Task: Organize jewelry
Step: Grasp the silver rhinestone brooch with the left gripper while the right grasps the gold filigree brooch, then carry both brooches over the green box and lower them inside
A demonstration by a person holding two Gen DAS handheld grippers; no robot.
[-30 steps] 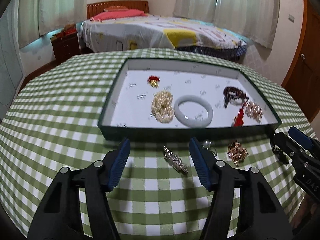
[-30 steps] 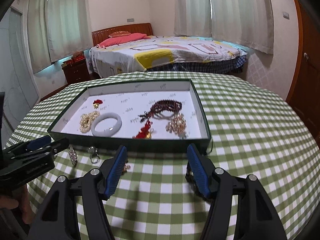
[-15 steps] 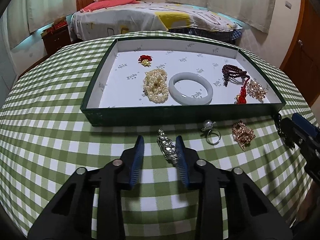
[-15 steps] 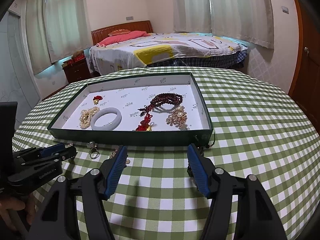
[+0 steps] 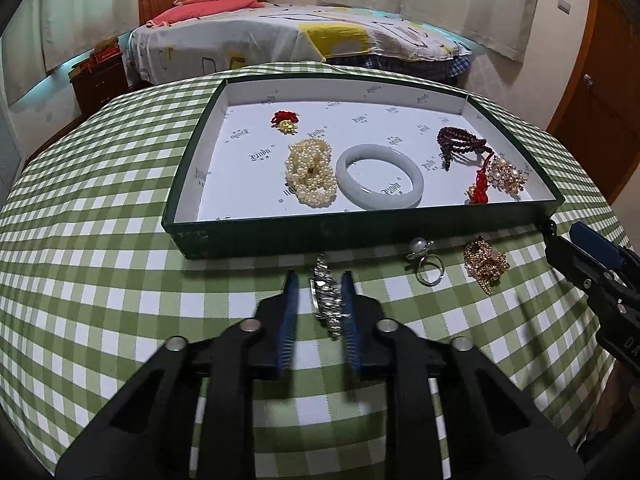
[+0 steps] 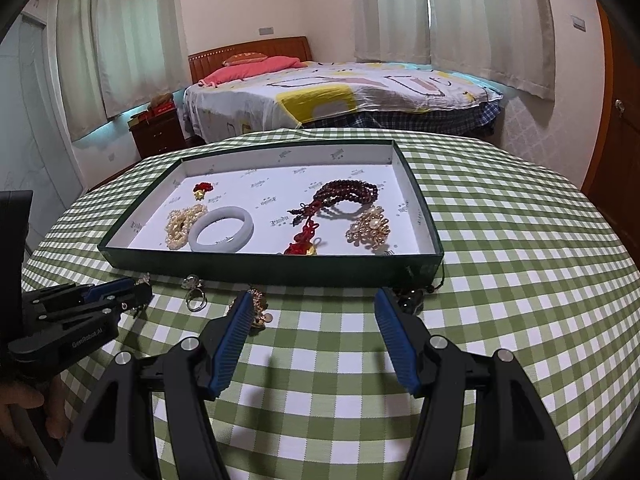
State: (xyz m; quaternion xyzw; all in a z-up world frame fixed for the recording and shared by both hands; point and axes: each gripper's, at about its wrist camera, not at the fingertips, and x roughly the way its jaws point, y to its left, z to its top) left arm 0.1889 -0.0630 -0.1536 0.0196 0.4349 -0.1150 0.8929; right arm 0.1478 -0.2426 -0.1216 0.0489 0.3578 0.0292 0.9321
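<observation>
A green tray [image 5: 360, 236] with a white floor holds a pearl strand [image 5: 310, 170], a jade bangle [image 5: 378, 180], dark red beads [image 5: 460, 144], a red charm [image 5: 285, 120] and a pearl brooch [image 5: 506, 174]. In front of it on the checked cloth lie a silver brooch [image 5: 327, 294], a pearl ring [image 5: 425, 260] and a gold piece [image 5: 485, 262]. My left gripper [image 5: 318, 284] has its jaws narrowed around the silver brooch, with a gap on the left side. My right gripper [image 6: 314, 304] is open and empty above the cloth, near the gold piece [image 6: 258, 308].
The round table [image 6: 520, 280] wears a green checked cloth that falls away at the edges. A bed [image 6: 340, 92] and nightstand [image 6: 158, 128] stand behind it. A dark bead cord [image 6: 412, 300] lies by the tray's front right corner.
My left gripper moved forward over the silver brooch and its jaws closed from wide open to a narrow gap around it. The right gripper stayed open and barely shifted.
</observation>
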